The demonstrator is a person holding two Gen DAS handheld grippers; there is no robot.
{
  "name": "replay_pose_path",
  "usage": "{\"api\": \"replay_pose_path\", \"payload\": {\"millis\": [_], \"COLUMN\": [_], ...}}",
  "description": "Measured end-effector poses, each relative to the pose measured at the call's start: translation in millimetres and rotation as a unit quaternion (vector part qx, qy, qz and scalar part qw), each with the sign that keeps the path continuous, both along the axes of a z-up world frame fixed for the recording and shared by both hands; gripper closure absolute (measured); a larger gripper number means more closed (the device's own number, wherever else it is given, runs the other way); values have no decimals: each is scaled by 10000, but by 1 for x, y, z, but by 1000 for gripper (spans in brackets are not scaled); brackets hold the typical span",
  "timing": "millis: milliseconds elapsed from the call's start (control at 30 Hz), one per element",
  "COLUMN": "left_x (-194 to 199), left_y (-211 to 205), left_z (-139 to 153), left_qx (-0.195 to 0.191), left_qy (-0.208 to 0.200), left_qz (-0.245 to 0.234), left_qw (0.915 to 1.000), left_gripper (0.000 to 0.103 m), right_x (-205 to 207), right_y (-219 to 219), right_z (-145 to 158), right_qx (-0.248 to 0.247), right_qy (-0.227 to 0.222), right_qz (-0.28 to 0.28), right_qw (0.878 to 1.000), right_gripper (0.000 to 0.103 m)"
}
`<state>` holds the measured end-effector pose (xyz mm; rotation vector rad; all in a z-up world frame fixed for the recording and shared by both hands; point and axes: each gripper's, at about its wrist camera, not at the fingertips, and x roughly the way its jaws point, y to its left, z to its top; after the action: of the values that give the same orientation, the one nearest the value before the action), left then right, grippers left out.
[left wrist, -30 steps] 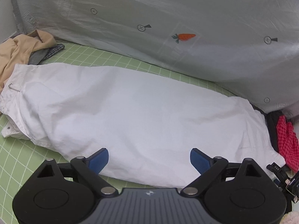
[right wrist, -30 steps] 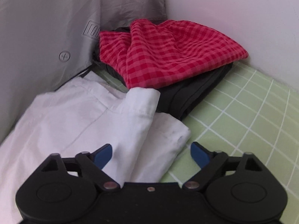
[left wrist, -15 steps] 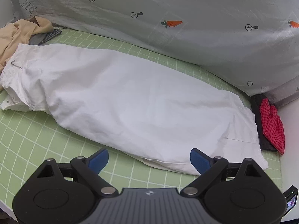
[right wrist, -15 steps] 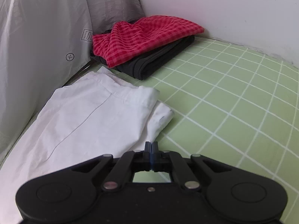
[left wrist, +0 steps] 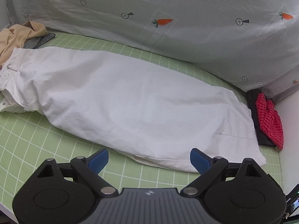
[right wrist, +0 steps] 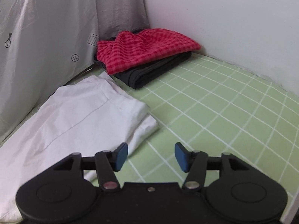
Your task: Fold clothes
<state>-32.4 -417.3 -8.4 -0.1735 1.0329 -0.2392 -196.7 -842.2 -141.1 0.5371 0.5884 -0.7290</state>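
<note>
Both grippers are hovering just short of the white trousers [left wrist: 130,100]: the left gripper [left wrist: 149,158] is gaping wide and empty, and the right gripper [right wrist: 151,155] is opening with nothing between its pads. The trousers are lying flat along the green grid mat [right wrist: 214,112]. Beyond their hem, a red checked cloth [right wrist: 145,48] is resting on a folded dark garment [right wrist: 153,71].

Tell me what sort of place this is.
Probably a home laundry-folding spot in a room corner. A green grid mat covers the surface, with white trousers spread on it, a red checked cloth stacked on a folded dark garment, and a carrot-print sheet behind.
</note>
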Motion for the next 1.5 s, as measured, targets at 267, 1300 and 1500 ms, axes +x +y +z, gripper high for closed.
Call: {"api": "replay_pose_path", "payload": {"millis": [267,1300,1500], "left_x": [23,66,98], "left_y": [-5,27,8], "left_z": [2,-22,-31], "left_qx": [91,197,472], "left_qy": [-100,250,224], "left_qz": [332,861,710], "left_qw": [9994,9958,9961], "left_gripper": [9,9,9], "right_x": [49,114,170], "right_y": [-53,17,-29], "right_z": [-10,43,33], "right_qx": [156,-848,-521], "right_qy": [-76,16,3], "right_qz": [126,1423,1081], "right_qw": [9998,9862,9928], "right_gripper": [95,0,35]}}
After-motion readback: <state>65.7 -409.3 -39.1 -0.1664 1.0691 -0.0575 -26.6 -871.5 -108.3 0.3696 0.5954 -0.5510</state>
